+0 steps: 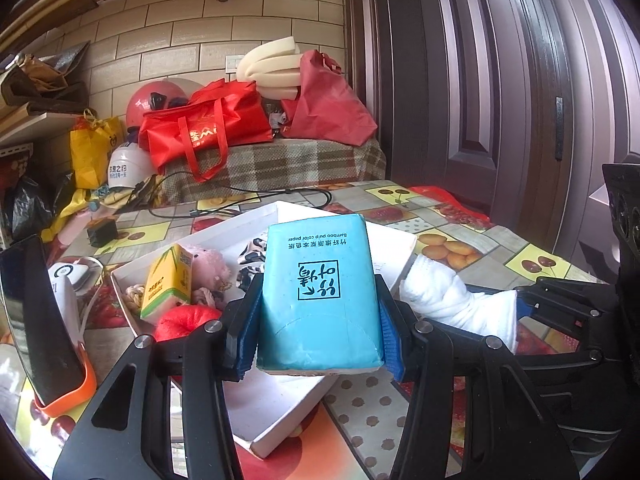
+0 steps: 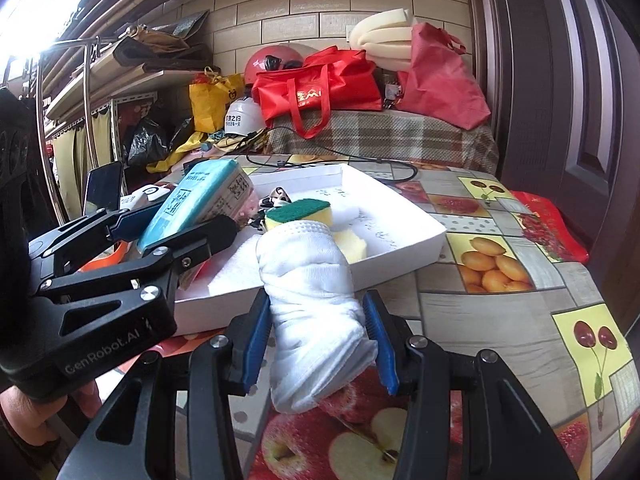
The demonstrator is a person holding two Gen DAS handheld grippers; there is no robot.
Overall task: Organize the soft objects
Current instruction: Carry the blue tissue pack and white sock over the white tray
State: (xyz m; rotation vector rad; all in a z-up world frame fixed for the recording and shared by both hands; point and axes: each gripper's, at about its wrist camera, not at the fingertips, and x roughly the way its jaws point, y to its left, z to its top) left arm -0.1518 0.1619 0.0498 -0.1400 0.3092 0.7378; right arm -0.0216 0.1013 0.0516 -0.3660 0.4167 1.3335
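Left gripper (image 1: 318, 312): clamped on blue tissue pack (image 1: 320, 292), raised above white tray (image 1: 280, 424) for sorting. Right gripper (image 2: 316, 338): pinching rolled white towel (image 2: 312, 300), likewise tray-bound.

The left wrist view looks forward along the left gripper (image 1: 318, 320), close above the white tray (image 1: 394, 240) on the desk (image 1: 532, 256), facing the brick wall (image 1: 160, 40). The right wrist view sits lower and further right, facing the same way. Both share the tray, the red bag (image 1: 208, 128) and each other's gripper (image 2: 320, 344).
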